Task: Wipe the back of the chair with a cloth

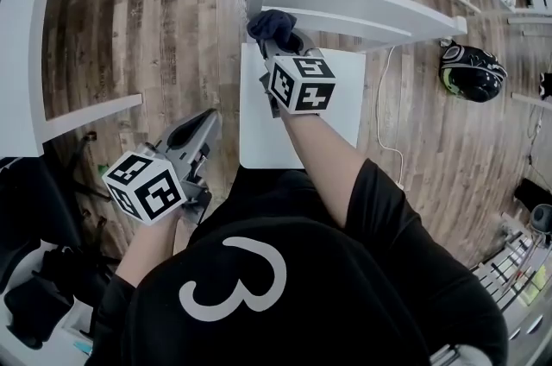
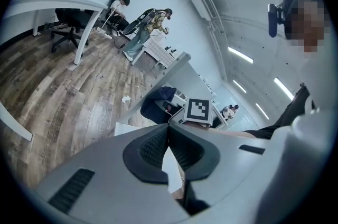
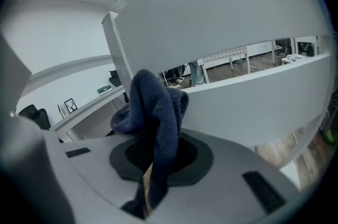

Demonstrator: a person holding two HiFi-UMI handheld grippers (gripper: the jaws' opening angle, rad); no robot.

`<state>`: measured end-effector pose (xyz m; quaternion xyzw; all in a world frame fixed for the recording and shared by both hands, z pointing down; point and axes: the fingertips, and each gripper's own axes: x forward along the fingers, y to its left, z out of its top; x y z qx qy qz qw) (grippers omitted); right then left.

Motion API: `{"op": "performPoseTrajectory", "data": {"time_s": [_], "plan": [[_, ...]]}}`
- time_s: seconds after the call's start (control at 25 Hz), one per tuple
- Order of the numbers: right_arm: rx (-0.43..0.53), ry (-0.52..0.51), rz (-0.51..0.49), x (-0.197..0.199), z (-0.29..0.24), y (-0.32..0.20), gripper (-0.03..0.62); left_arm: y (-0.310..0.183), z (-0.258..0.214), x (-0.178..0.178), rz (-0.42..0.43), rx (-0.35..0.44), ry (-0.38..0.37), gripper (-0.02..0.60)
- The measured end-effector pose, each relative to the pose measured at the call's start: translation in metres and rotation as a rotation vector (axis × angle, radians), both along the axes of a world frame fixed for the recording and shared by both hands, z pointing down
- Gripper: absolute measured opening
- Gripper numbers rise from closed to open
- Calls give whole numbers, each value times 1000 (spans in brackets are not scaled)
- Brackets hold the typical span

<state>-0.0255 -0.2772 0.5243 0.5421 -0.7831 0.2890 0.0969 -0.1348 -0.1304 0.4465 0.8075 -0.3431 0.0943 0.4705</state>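
The floor (image 1: 172, 28) is brown wood, and a white chair stands on it in the middle of the head view. The chair back (image 1: 362, 6) runs across at 12 o'clock. The flat white seat (image 1: 341, 118) lies just below it.

The right gripper (image 1: 278, 41) reaches up to the left end of the chair back. Its two jaws are squeezed tight on a dark blue cloth (image 1: 269, 23). The cloth sits right against the chair back at that end. In the right gripper view the cloth (image 3: 158, 106) sticks up in a soft lump from between the jaws, with the white rails of the chair back (image 3: 237, 22) close behind it.

The left gripper (image 1: 207, 121) hangs low at 8 o'clock, beside the seat and well apart from the cloth. In the left gripper view its jaws are closed together at the tips with nothing between them (only a thin wedge of white seat shows through lower down).

A black and green helmet (image 1: 473, 72) lies on the floor at 3 o'clock. A white table (image 1: 21, 36) stands at 9 o'clock.
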Motion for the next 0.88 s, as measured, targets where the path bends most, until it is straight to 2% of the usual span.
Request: {"op": "performPoseTrajectory", "data": {"time_s": [0.44, 0.88], "plan": [[-8, -1, 27, 23, -2, 3, 49, 1, -4, 12, 18, 17, -9, 14], [-3, -1, 77, 83, -4, 13, 49, 11, -10, 49, 43, 27, -24, 14]]}}
